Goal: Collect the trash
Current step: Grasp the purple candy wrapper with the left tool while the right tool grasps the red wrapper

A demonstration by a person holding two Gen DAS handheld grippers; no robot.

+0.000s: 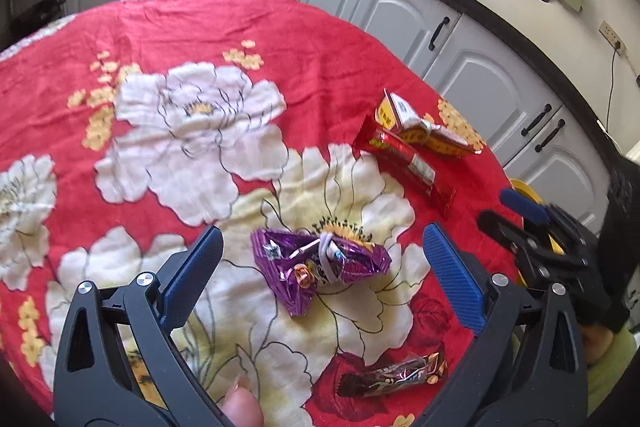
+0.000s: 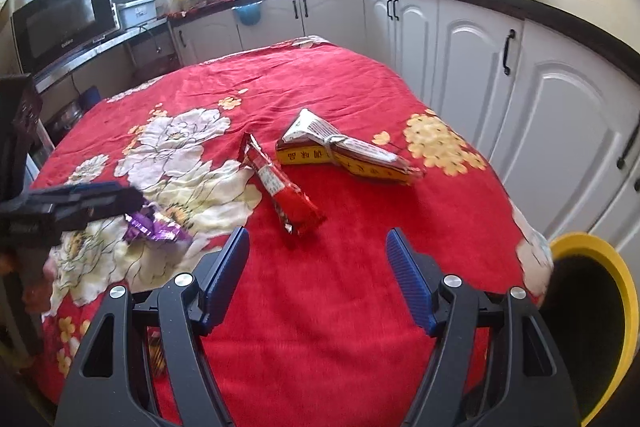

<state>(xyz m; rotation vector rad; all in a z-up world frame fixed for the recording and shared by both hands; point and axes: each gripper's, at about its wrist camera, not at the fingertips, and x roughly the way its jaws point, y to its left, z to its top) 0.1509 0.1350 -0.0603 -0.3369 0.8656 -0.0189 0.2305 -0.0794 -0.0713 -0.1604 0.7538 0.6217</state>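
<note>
A crumpled purple foil wrapper [image 1: 320, 265] lies on the flowered red cloth between the wide-apart blue pads of my left gripper [image 1: 322, 247], which is open and clear of it. The same purple wrapper [image 2: 154, 227] shows partly under that gripper [image 2: 80, 201] in the right wrist view. A red snack packet [image 2: 282, 193] lies just beyond my right gripper [image 2: 318, 247], which is open with nothing in it. Further off sits a folded yellow and white packet [image 2: 344, 151] tied with a band. A dark brown wrapper [image 1: 394, 375] lies near the cloth's front edge.
A yellow-rimmed bin [image 2: 600, 311] stands beside the table at the right. White cabinets [image 2: 540, 107] with black handles run close along the table's right side. A microwave [image 2: 64, 19] sits on the counter at the back left. A fingertip [image 1: 242, 407] shows at the left gripper's base.
</note>
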